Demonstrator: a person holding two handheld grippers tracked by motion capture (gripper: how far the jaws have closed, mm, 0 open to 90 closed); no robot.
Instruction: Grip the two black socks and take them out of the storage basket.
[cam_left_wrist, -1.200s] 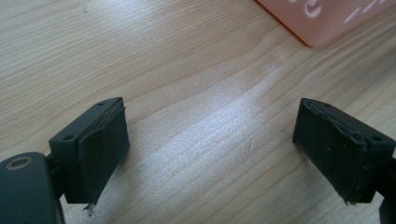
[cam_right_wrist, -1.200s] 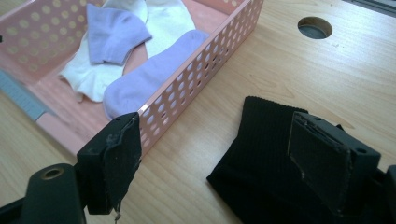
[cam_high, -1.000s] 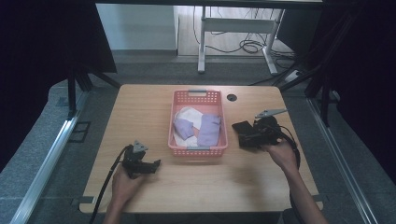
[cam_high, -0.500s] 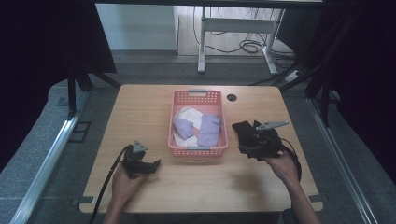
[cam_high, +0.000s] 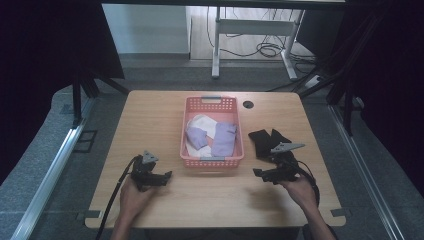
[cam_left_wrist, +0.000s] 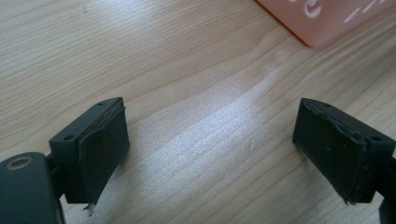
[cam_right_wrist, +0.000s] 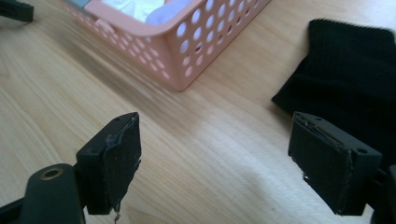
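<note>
The black knitted fabric piece (cam_high: 265, 140) (a sock, probably) lies flat on the wooden table (cam_high: 150, 115) right of centre in the high view, beside the pink perforated plastic basket (cam_high: 188, 107). It looks light, floppy and grippy, so I'd pinch a bunched edge nearest the right gripper (cam_high: 264, 175), whose jaws are wide with nothing between them. The left gripper (cam_high: 162, 176) at lower left is wide and empty too.

A basket (cam_high: 213, 159) sits in the middle of the table (cam_high: 150, 115), with folded cloths (cam_high: 212, 137) lying inside it. Just right of the basket, a sock (cam_high: 262, 140) lies flat on the tabletop. The left gripper (cam_high: 162, 176) is near the front edge, left of the basket; the right gripper (cam_high: 259, 173) is in front of the sock
</note>
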